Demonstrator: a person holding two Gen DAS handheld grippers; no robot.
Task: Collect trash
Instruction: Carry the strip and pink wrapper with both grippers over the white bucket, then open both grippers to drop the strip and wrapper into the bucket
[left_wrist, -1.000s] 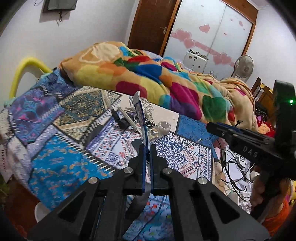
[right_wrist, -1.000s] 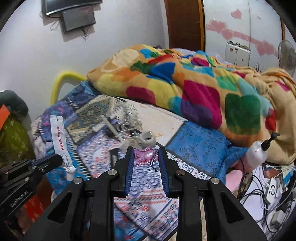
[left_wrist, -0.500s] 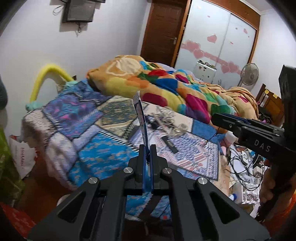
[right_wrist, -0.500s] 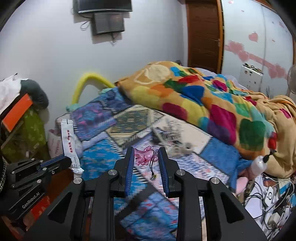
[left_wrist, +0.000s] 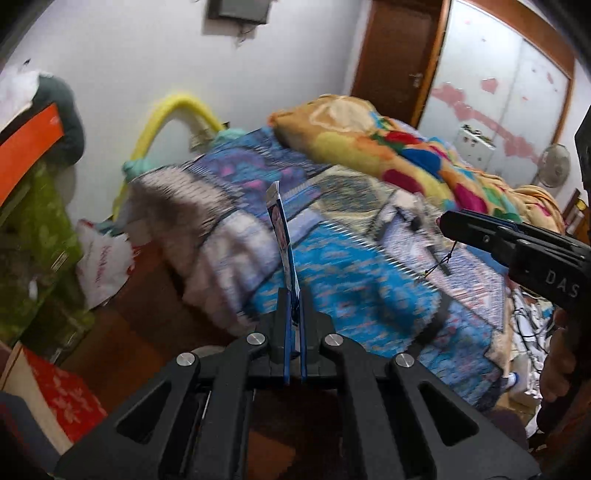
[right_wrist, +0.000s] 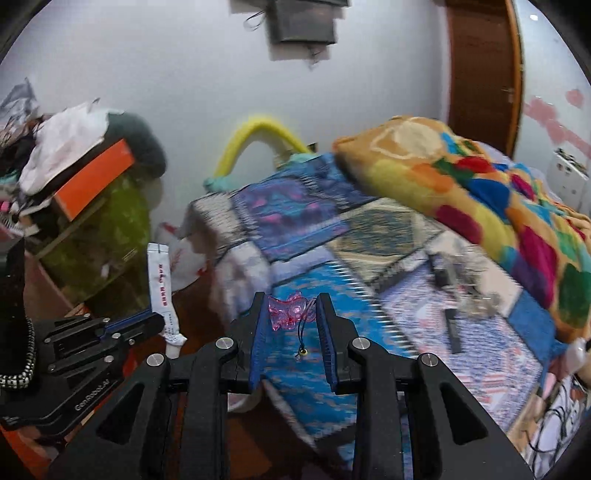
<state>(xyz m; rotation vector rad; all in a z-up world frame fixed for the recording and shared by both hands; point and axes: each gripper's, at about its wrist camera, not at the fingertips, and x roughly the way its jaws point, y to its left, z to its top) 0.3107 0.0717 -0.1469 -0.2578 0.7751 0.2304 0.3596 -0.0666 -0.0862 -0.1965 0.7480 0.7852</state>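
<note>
My left gripper (left_wrist: 293, 295) is shut on a thin white sachet wrapper (left_wrist: 282, 236) that stands upright between the pads; it also shows in the right wrist view (right_wrist: 161, 291). My right gripper (right_wrist: 291, 306) is shut on a pink translucent plastic piece (right_wrist: 288, 312) with a thin black cord hanging from it. Both grippers are held in the air off the near corner of the bed (right_wrist: 314, 280). The right gripper shows in the left wrist view (left_wrist: 448, 221).
Cables, a black remote (right_wrist: 451, 328) and small items lie on the patchwork bedspread beside a colourful blanket (right_wrist: 480, 192). A white plastic bag (left_wrist: 105, 266) sits on the floor by the bed corner. Cluttered green shelves (right_wrist: 96, 218) stand left. Cables lie on the floor at right.
Both grippers have pulled back and swung left away from the bed, carrying the wrapper and the pink piece. The bed's items are now farther off, and the shelves and floor have come into view.
</note>
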